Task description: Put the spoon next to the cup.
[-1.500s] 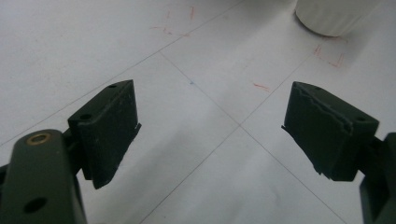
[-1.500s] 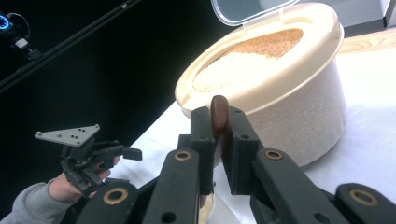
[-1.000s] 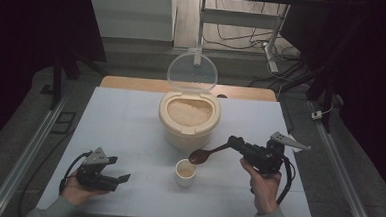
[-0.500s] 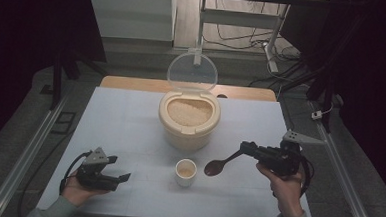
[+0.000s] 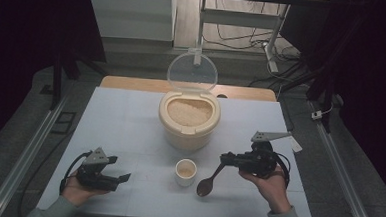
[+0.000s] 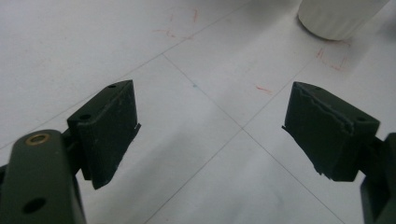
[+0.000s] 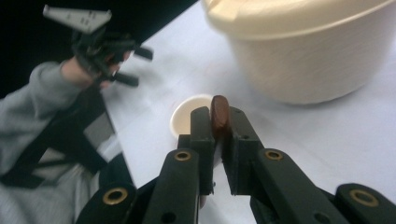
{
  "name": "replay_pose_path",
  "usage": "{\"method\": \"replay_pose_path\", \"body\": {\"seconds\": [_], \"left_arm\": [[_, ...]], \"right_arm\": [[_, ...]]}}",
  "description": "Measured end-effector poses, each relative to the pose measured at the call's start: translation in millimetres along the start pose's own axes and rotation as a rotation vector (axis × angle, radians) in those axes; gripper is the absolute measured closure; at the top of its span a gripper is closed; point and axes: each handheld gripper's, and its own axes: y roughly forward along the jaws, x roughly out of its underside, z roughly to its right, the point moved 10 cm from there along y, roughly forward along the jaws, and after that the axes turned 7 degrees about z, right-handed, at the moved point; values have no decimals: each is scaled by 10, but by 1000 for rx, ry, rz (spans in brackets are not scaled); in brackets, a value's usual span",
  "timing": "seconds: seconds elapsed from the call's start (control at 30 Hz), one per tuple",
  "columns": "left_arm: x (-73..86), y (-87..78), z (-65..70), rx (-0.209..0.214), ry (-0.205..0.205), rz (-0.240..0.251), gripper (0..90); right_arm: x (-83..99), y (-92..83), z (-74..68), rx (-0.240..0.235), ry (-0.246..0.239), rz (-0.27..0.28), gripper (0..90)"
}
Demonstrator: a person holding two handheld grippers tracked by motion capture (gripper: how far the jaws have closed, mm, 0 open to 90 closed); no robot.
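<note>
A cream rice container [image 5: 187, 123], clear lid [image 5: 193, 71] raised, stands mid-table and shows grain inside. In front of it sits a small white cup [image 5: 185, 171] with pale contents. My right gripper [image 5: 225, 160] is shut on the handle of a brown spoon [image 5: 206, 187], whose bowl hangs low just right of the cup. In the right gripper view the jaws [image 7: 217, 122] pinch the spoon [image 7: 219, 114], with the cup [image 7: 184, 116] behind and the container [image 7: 308, 51] to the right. My left gripper [image 5: 120, 169] rests open at the front left, its jaws [image 6: 210, 126] wide over bare table.
The white table [image 5: 130, 115] has a wooden strip along its far edge. The cup's base [image 6: 338, 16] appears at the top right of the left gripper view. Metal rails run along both sides of the table. Cables lie on the floor behind.
My right gripper has carried the spoon away from above the cup, swinging right and then back. The spoon's bowl now hangs lower, beside the cup. The left gripper has stayed put.
</note>
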Motion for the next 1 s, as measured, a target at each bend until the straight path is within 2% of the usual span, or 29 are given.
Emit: {"method": "replay_pose_path", "body": {"seconds": [0.1,0.23,0.4,0.6,0.8,1.0], "left_arm": [[2,5,-1,3,4,-3,171],[2,-3,-4,1,1,-1,171],[1,1,0,1,3,-2,171],[10,-1,-9,0,2,-4,171],[18,6,-1,2,4,-9,171],[19,7,-6,1,4,-12,171]], "right_arm": [[73,103,-16,-12,-12,-71,828],[129,235,-9,-37,-5,-133,828],[86,388,5,-49,-18,-142,817],[76,545,207,31,-52,-128,754],[155,643,451,139,-120,-102,671],[279,751,707,211,-115,-106,589]]}}
